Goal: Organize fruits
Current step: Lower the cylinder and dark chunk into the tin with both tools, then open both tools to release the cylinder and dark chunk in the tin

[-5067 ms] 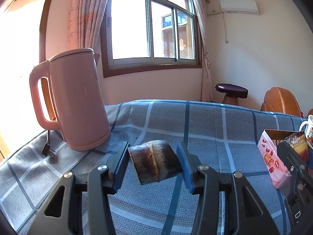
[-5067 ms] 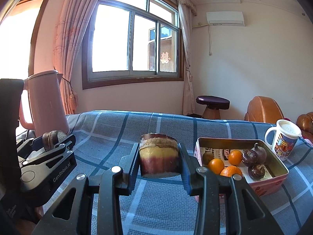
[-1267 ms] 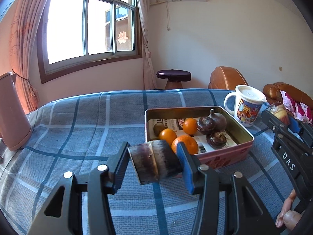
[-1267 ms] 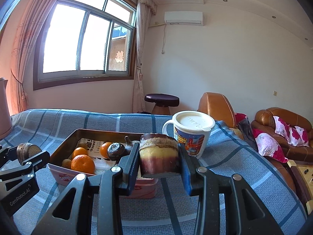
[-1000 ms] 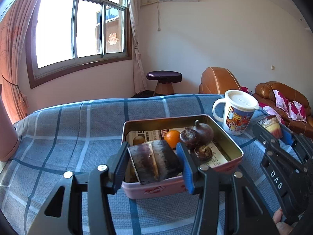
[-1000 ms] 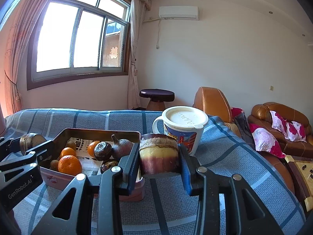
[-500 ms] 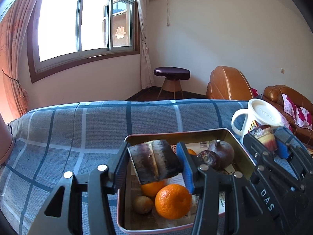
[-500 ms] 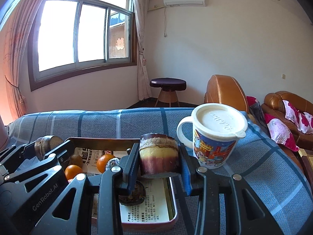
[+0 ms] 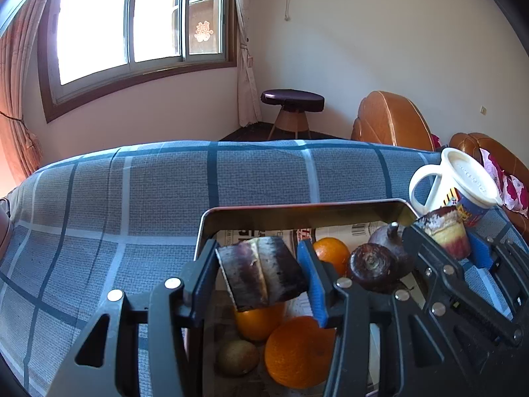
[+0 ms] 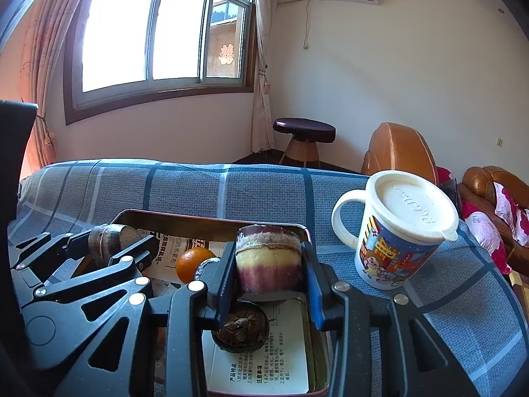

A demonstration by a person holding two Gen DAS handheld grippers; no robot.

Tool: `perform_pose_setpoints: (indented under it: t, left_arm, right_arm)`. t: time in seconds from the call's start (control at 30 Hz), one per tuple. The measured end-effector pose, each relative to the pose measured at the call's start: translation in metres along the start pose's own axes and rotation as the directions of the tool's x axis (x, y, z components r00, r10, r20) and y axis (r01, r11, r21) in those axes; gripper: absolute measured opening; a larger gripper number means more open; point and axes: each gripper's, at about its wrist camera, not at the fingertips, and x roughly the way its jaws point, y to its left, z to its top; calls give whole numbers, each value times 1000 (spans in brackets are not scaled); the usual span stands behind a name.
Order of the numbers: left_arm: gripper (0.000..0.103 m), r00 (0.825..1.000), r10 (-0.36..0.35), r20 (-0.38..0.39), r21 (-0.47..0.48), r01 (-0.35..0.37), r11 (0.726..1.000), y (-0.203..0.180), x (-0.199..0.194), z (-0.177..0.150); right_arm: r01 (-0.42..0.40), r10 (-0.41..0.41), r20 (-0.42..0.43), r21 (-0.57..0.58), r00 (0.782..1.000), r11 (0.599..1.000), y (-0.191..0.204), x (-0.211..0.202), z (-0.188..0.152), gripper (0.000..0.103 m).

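Observation:
My left gripper [image 9: 257,264] is shut on a dark, greyish piece of sugarcane [image 9: 264,278] and hangs over the left half of a metal tin [image 9: 297,210]. In the tin lie oranges [image 9: 299,350], a kiwi [image 9: 238,357] and dark mangosteens [image 9: 373,266] on printed paper. My right gripper [image 10: 268,264] is shut on a purple and yellow sugarcane piece [image 10: 269,258] above the tin's right half [image 10: 198,220], with a mangosteen [image 10: 241,327] just below it. The two grippers hang side by side: the right gripper [image 9: 443,241] shows in the left wrist view and the left gripper [image 10: 112,244] in the right wrist view.
A lidded cartoon mug [image 10: 400,231] stands just right of the tin on the blue checked cloth [image 9: 132,198]. Beyond the table's far edge are a dark stool [image 9: 292,99], brown leather seats [image 9: 390,119] and a window.
Both grippers have moved forward and slightly down, from in front of the tin to over it. Each still holds its sugarcane piece. The mug now looks nearer.

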Motion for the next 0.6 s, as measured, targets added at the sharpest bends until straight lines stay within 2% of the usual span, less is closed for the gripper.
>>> perform_pose_setpoints:
  t: [0.2, 0.33, 0.6]
  left_arm:
    - [50, 1000, 20, -11, 8, -20, 1000, 0, 3, 0]
    - [51, 1000, 10, -10, -8, -10, 1000, 3, 2, 0]
    - [51, 1000, -11, -8, 5, 11, 1000, 7, -6, -4]
  right_arm:
    - [-82, 82, -47, 18, 995, 996, -5, 9, -2, 40]
    - [-178, 180, -57, 34, 982, 983, -7, 11, -6, 41]
    - [-290, 292, -53, 37, 955, 956, -11, 7, -11, 41]
